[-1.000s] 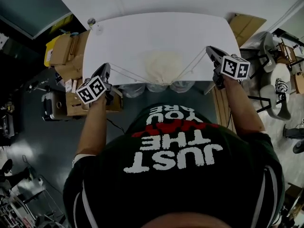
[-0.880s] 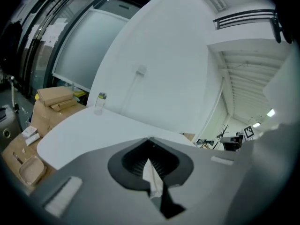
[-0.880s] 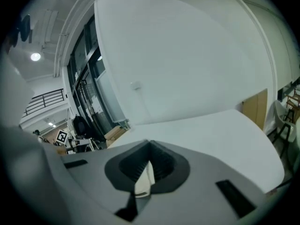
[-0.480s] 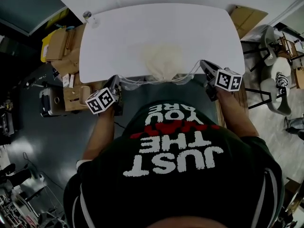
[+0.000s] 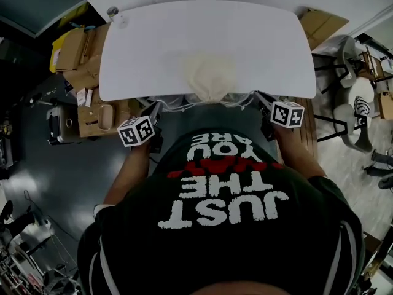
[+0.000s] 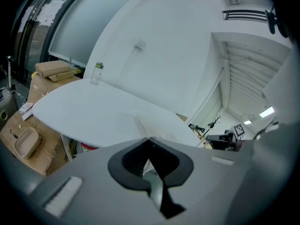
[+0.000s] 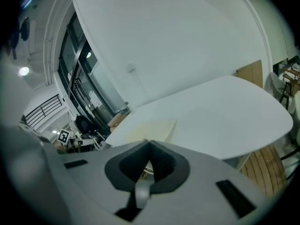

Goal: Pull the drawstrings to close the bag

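Right now my left claw and my right claw are both pinched down tight. Each has its jaws closed on one of the thin white cords that come out of the cream cloth drawstring bag. Both gripper views show the dark pads pressed together with no gap.

The bag sits on the white oval table, right at its near edge and about midway across. Its gathered mouth faces me. Both my claws hang just off that edge, below the tabletop, one on either side of the mouth.

What matters for the next pull is the line of the cords. They run sideways from the mouth, roughly along the table's near edge, leftward to my left claw and rightward to my right one. The bag lies between the claws and a little ahead of them, about equally near to each, so neither hand has the advantage.

I judge the cords to be sagging a little rather than taut. I would pull outward, spreading my claws apart along that left-to-right line.
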`<control>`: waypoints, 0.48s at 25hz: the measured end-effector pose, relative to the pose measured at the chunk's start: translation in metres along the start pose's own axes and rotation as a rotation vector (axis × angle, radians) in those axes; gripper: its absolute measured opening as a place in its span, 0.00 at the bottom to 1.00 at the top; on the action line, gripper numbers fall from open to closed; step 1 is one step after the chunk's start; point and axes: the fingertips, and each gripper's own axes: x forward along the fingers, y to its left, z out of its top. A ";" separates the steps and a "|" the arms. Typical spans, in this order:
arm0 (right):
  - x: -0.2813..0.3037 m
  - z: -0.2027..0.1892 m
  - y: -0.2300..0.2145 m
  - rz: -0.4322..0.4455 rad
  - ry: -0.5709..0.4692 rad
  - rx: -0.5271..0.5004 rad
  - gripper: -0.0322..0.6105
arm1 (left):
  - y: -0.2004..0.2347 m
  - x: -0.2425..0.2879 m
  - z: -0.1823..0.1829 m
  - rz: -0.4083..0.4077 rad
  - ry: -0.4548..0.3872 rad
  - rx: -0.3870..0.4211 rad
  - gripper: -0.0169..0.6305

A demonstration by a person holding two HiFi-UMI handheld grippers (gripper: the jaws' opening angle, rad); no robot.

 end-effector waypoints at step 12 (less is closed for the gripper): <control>0.005 -0.124 -0.035 -0.077 0.295 0.094 0.06 | 0.028 0.006 -0.119 -0.019 0.199 -0.062 0.04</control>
